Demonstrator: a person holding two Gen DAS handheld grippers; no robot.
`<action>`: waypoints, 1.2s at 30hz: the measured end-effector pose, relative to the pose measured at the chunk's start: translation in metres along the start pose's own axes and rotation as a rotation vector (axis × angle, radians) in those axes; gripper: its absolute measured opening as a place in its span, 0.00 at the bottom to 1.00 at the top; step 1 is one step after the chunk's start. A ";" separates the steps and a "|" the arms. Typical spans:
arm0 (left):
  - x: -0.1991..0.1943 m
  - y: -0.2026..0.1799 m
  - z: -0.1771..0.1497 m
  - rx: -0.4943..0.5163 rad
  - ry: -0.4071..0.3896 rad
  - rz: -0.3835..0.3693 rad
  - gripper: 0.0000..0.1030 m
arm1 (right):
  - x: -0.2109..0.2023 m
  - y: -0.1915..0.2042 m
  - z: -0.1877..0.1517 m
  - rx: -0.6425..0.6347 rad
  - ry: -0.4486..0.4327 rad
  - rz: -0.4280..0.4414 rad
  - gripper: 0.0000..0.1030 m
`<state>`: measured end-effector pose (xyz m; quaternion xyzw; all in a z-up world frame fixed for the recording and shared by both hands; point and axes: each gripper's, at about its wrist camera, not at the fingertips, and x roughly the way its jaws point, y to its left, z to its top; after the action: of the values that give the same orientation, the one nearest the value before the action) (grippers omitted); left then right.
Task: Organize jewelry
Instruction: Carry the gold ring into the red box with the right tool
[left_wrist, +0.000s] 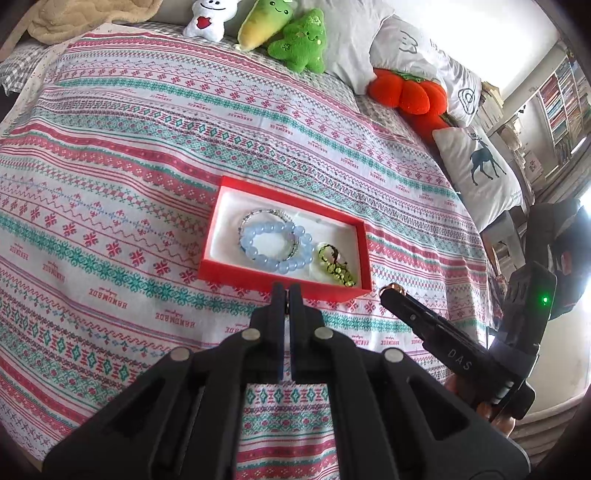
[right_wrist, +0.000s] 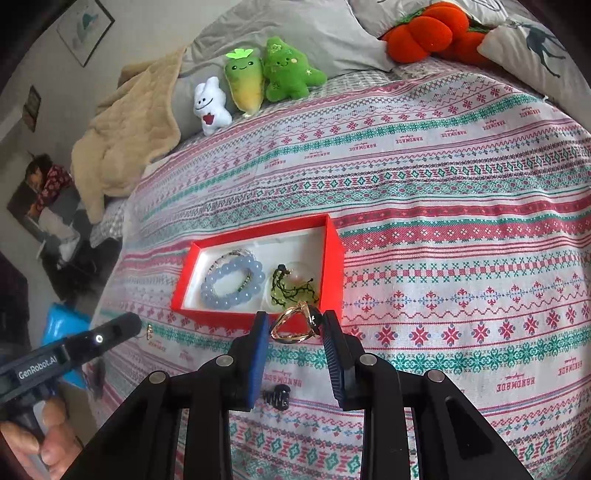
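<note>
The right hand-held gripper pinches a thin gold ring just before the near wall of the red box, probably light, stiff and slippery, best gripped across its band, while the left hand-held gripper is pressed together, empty.

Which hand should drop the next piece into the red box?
Right. Its tool is shut on a gold ring just short of the red box's near wall. The left tool is shut too; the right view shows something small at its tip, too small to identify.
</note>
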<state>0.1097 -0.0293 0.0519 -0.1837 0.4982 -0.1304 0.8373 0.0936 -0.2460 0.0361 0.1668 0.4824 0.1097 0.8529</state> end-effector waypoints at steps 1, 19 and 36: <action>0.001 -0.001 0.002 -0.001 -0.001 -0.001 0.02 | 0.001 0.000 0.002 0.012 -0.004 0.018 0.28; 0.058 -0.011 0.021 -0.023 0.050 -0.020 0.02 | 0.038 -0.006 0.025 0.086 0.000 0.049 0.29; 0.078 -0.020 0.020 -0.010 0.091 -0.041 0.02 | 0.048 -0.006 0.032 0.087 -0.012 0.041 0.30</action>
<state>0.1631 -0.0748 0.0078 -0.1922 0.5327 -0.1532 0.8099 0.1457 -0.2407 0.0112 0.2144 0.4782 0.1051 0.8452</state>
